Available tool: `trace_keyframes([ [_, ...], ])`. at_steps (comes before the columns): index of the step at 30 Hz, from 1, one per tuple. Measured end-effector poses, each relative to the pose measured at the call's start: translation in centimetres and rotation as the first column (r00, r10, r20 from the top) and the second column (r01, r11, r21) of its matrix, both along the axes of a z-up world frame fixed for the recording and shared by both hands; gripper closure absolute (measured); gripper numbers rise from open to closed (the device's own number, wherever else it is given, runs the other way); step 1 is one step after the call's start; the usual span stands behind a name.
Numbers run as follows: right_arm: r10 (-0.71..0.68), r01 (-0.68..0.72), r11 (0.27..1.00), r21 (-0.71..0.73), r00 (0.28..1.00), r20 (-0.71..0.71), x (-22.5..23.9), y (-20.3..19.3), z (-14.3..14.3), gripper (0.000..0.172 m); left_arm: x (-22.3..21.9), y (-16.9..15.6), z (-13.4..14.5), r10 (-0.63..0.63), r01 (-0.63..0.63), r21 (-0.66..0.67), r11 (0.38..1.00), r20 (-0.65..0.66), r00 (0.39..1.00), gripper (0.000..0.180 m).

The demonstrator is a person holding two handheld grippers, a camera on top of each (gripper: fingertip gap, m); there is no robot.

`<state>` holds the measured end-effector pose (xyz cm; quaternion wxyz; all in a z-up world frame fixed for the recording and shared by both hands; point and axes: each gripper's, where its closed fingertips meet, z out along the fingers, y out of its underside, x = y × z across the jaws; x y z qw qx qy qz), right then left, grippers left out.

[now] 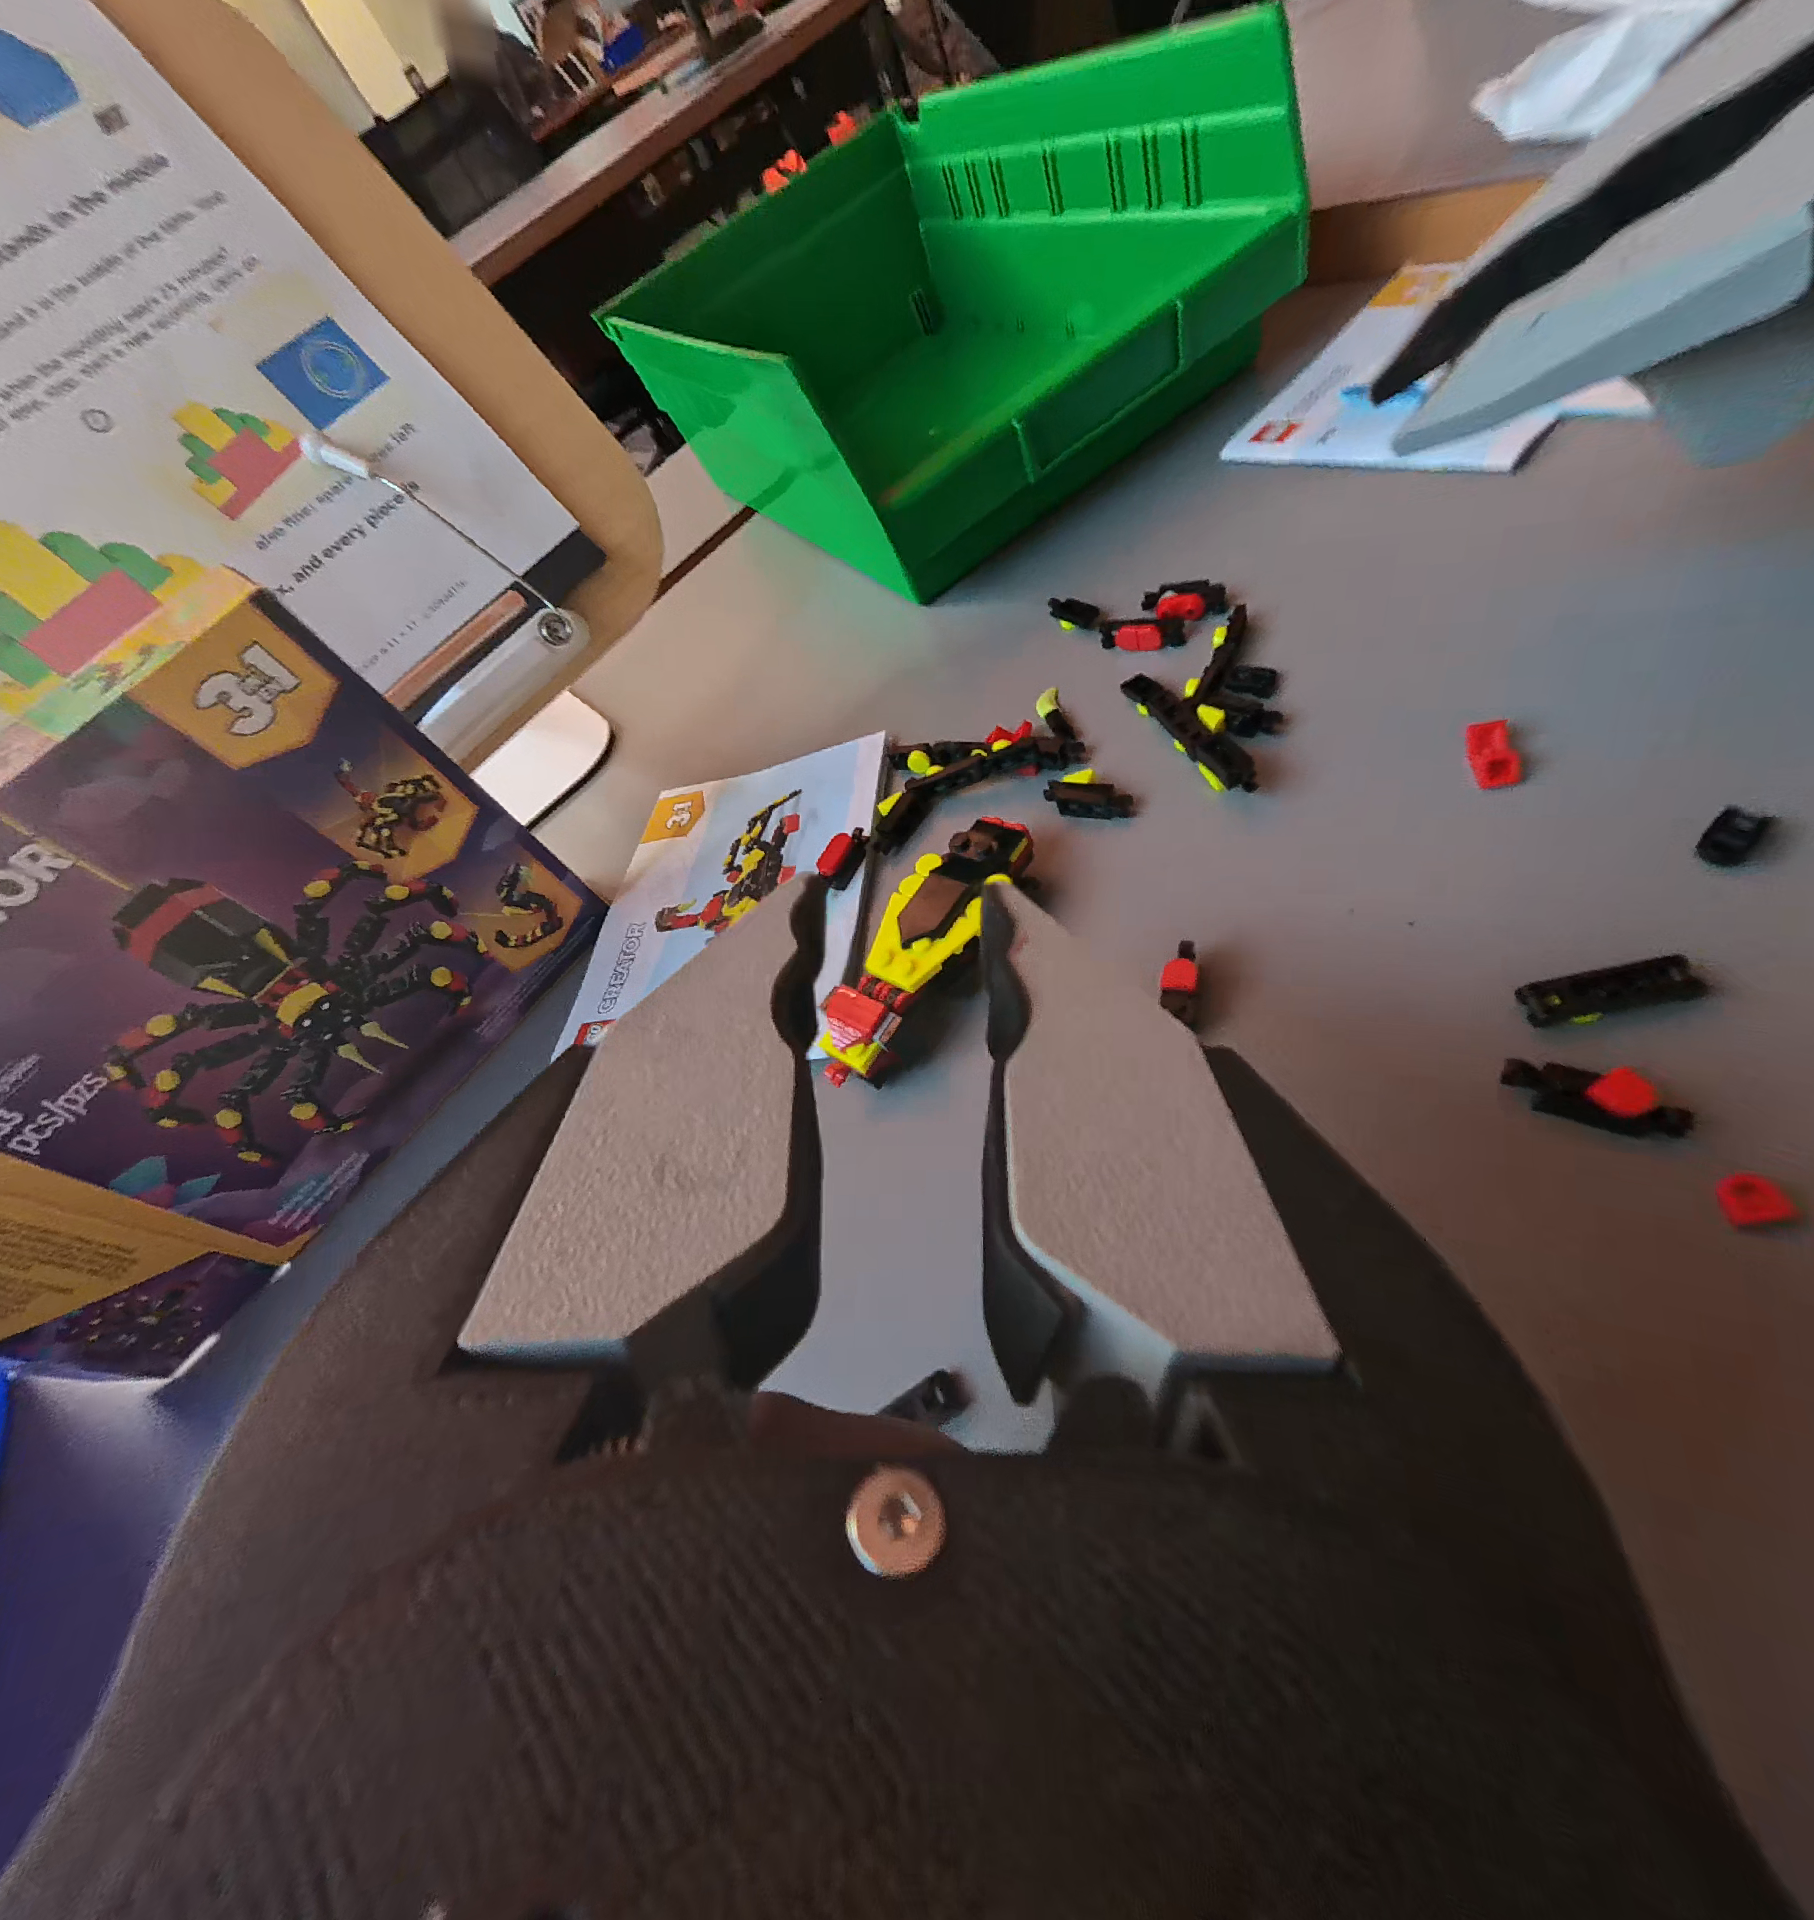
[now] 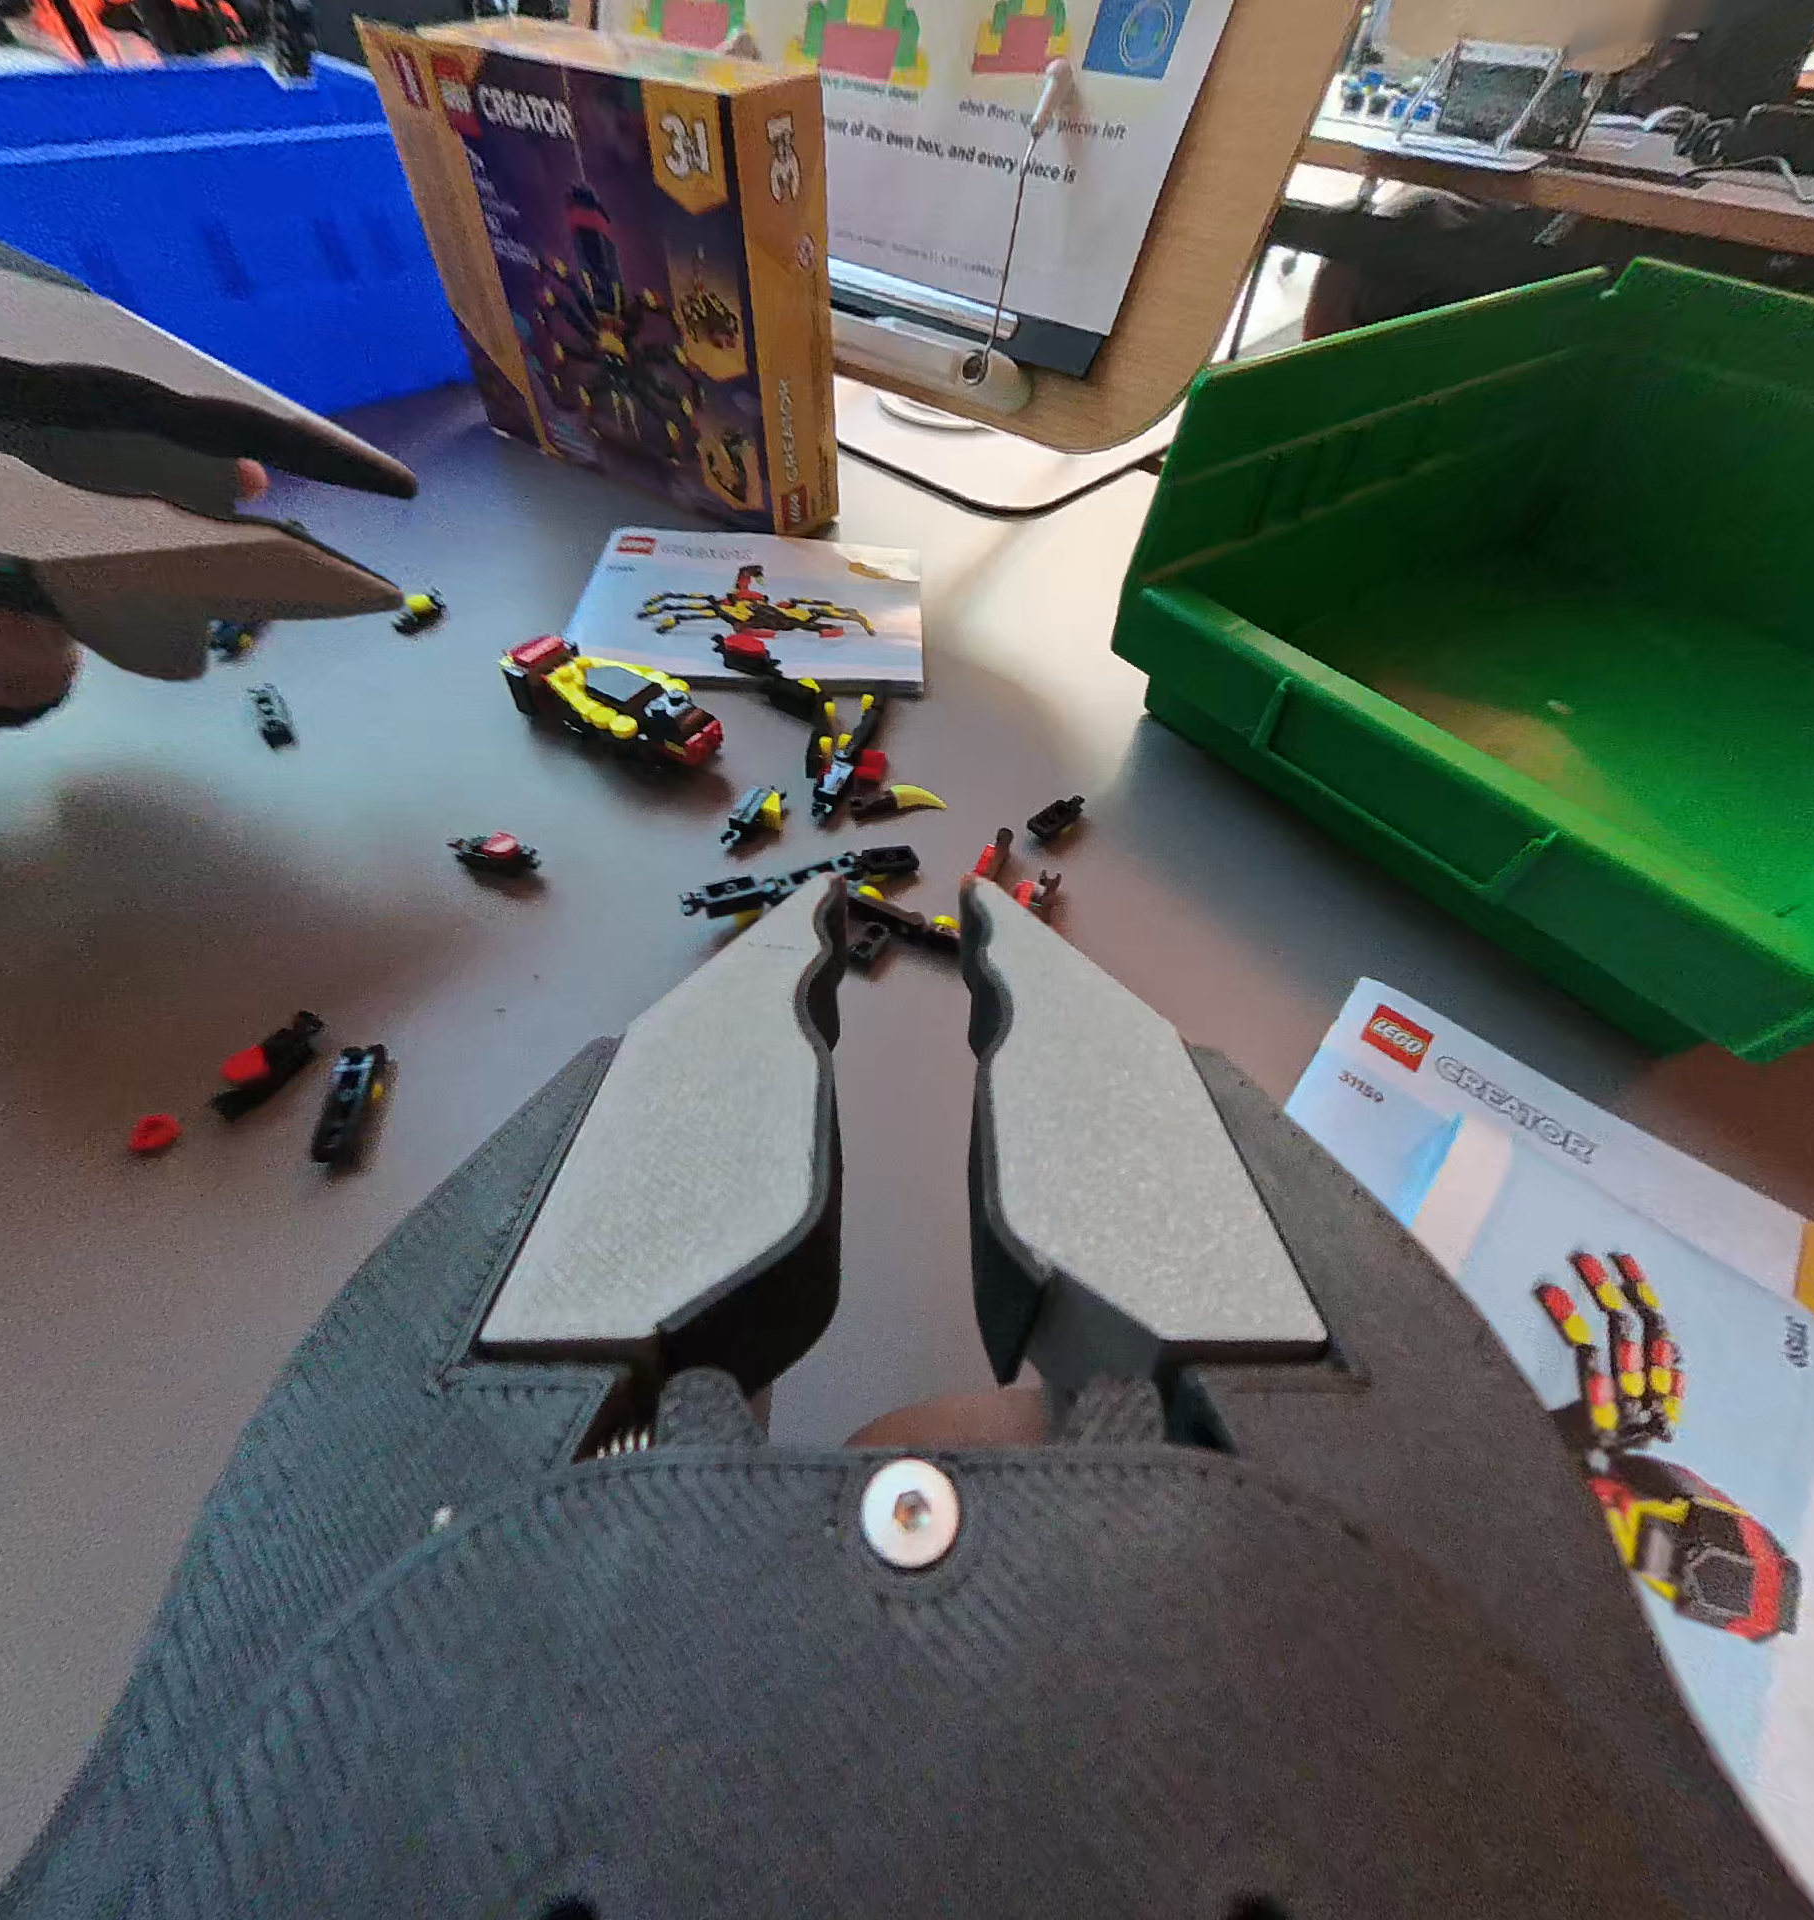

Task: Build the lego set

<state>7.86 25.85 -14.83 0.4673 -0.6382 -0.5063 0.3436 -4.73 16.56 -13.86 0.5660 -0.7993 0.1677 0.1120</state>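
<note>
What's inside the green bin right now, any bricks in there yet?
The green bin shows a bare green floor in both wrist views; no bricks are visible inside. Its near front corner is hidden behind the front lip. The loose bricks all lie outside on the table.

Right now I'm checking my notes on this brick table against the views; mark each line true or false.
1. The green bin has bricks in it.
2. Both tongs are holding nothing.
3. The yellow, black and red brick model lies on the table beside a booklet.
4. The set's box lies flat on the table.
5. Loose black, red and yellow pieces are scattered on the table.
1. False: the green bin shows only a bare floor.
2. True: the left tongs and right tongs are open, nothing pinched.
3. True: the brick model lies by the booklet.
4. False: the box stands upright.
5. True: loose pieces lie on the grey table.
</note>
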Motion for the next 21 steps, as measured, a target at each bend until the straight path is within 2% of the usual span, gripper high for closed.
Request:
trace_keyframes([
  [3, 0.001, -0.003, 0.999, -0.034, 0.998, -0.064, 0.8, -1.0, 0.7, 0.153, 0.1, -0.7, 0.8, 0.001, -0.006, 0.044, 0.999, 0.101, 0.995, 0.156],
  [6, -0.001, -0.002, 1.000, -0.017, 0.984, -0.178, 2.0, -2.4, 2.5, 0.152, 0.2, -1.8, 1.0, -0.019, 0.014, 0.041, 0.999, 0.130, 0.991, 0.151],
  [8, 0.004, -0.015, 0.999, -0.031, 0.943, -0.331, 3.2, -3.9, 4.4, 0.152, -0.4, -3.2, 1.8, 0.007, -0.023, 0.094, 0.995, 0.167, 0.986, 0.150],
  [10, -0.003, -0.032, 0.997, -0.068, 0.886, -0.463, 4.9, -5.4, 5.8, 0.151, -0.8, -5.0, 2.7, 0.020, -0.069, 0.175, 0.982, 0.269, 0.963, 0.152],
  [12, -0.050, 0.002, 0.996, -0.089, 0.840, -0.540, 6.6, -5.7, 6.6, 0.151, 0.3, -6.2, 2.8, -0.041, -0.028, 0.207, 0.978, 0.321, 0.946, 0.153],
  [14, -0.063, 0.004, 0.994, -0.111, 0.842, -0.536, 7.6, -5.8, 6.5, 0.142, -0.2, -6.9, 2.8, -0.001, -0.082, 0.223, 0.971, 0.349, 0.937, 0.152],
  [16, -0.083, 0.009, 0.990, -0.138, 0.840, -0.536, 8.0, -5.3, 6.4, 0.142, 0.1, -7.0, 3.1, -0.043, -0.052, 0.242, 0.969, 0.374, 0.926, 0.153],
  [19, -0.139, 0.048, 0.977, -0.207, 0.881, -0.452, 7.9, -3.8, 5.0, 0.131, -0.6, -6.4, 1.7, -0.006, -0.050, 0.141, 0.989, 0.369, 0.929, 0.141],
  [21, -0.153, 0.031, 0.964, -0.263, 0.876, -0.458, 8.0, -3.3, 4.8, 0.122, -0.4, -6.4, 1.7, -0.035, -0.023, 0.142, 0.990, 0.394, 0.919, 0.143],
])
